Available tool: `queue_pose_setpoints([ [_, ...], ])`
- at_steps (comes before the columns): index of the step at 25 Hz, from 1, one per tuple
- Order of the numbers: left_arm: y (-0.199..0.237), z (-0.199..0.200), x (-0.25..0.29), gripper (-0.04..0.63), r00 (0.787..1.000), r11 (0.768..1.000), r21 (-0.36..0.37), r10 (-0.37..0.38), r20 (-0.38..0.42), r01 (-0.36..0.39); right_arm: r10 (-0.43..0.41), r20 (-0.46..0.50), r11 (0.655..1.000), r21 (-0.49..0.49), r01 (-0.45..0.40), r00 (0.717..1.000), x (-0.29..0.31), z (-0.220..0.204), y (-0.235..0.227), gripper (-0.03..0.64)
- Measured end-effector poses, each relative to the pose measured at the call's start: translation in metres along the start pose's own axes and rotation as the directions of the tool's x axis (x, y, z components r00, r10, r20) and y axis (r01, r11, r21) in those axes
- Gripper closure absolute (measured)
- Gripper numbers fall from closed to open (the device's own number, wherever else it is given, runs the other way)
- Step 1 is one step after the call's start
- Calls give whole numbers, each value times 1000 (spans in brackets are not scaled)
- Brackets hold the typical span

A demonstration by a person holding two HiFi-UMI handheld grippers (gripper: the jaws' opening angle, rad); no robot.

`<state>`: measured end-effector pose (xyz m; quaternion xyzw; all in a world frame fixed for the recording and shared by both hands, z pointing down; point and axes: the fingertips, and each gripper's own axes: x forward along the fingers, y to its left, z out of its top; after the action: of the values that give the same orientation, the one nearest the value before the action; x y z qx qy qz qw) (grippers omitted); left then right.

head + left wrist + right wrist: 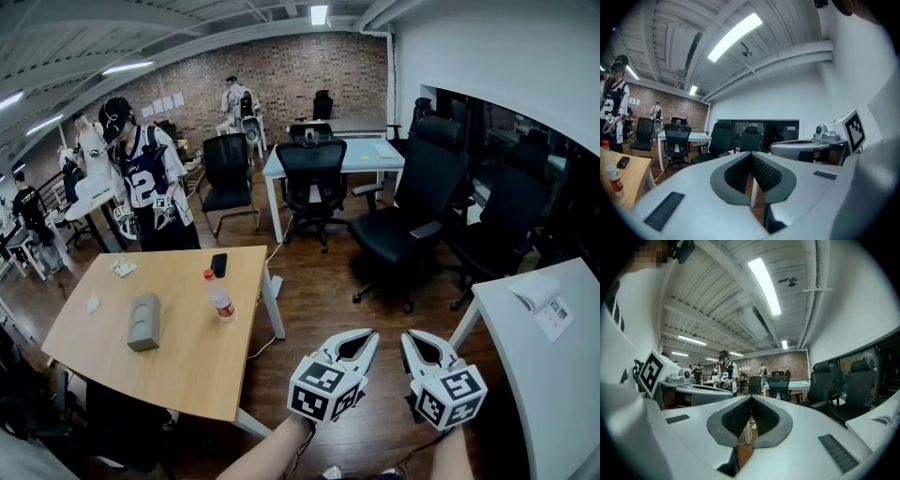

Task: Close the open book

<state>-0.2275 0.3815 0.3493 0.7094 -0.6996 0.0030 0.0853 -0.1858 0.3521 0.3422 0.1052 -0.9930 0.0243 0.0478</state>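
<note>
A white object with curled pages (536,289), possibly the open book, lies on the white table (525,375) at the right, with a printed card beside it. I hold both grippers side by side and about level over the wooden floor, well short of that table. My left gripper (371,335) (751,153) is shut, its jaw tips meeting with nothing between them. My right gripper (411,337) (751,397) is also shut and empty. The right gripper's marker cube (853,129) shows in the left gripper view.
A wooden table (187,366) at the left carries a bottle (220,300), a phone (218,264) and a grey box (143,321). A person in a jersey (150,192) stands behind it. Black office chairs (408,220) stand ahead, with a light blue desk (366,155) further back.
</note>
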Motion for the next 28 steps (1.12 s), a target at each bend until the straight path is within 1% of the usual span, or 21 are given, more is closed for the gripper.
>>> queue_pose_setpoints([
  [5, -34, -11, 43, 591, 998, 998, 1, -55, -30, 55, -53, -17, 998, 21, 53, 998, -26, -13, -48, 614],
  [8, -61, -22, 71, 591, 993, 994, 3, -106, -60, 107, -107, -25, 993, 43, 108, 994, -50, -23, -80, 614],
  [11, -95, -31, 104, 591, 982, 986, 5, -167, -88, 168, -176, -42, 983, 50, 178, 984, -80, -33, -117, 614],
  [14, -132, -38, 137, 591, 968, 974, 11, -222, -115, 225, -242, -60, 969, 41, 244, 968, -112, -43, -155, 614],
  [19, -187, -45, 186, 591, 948, 956, 19, -288, -136, 293, -319, -79, 945, 55, 323, 945, -161, -56, -212, 614],
  [24, -237, -45, 223, 591, 922, 930, 30, -359, -146, 366, -423, -85, 899, 82, 429, 902, -197, -64, -262, 614],
  [28, -261, -42, 248, 591, 899, 907, 43, -406, -166, 418, -467, -94, 874, 101, 475, 879, -215, -64, -292, 614],
])
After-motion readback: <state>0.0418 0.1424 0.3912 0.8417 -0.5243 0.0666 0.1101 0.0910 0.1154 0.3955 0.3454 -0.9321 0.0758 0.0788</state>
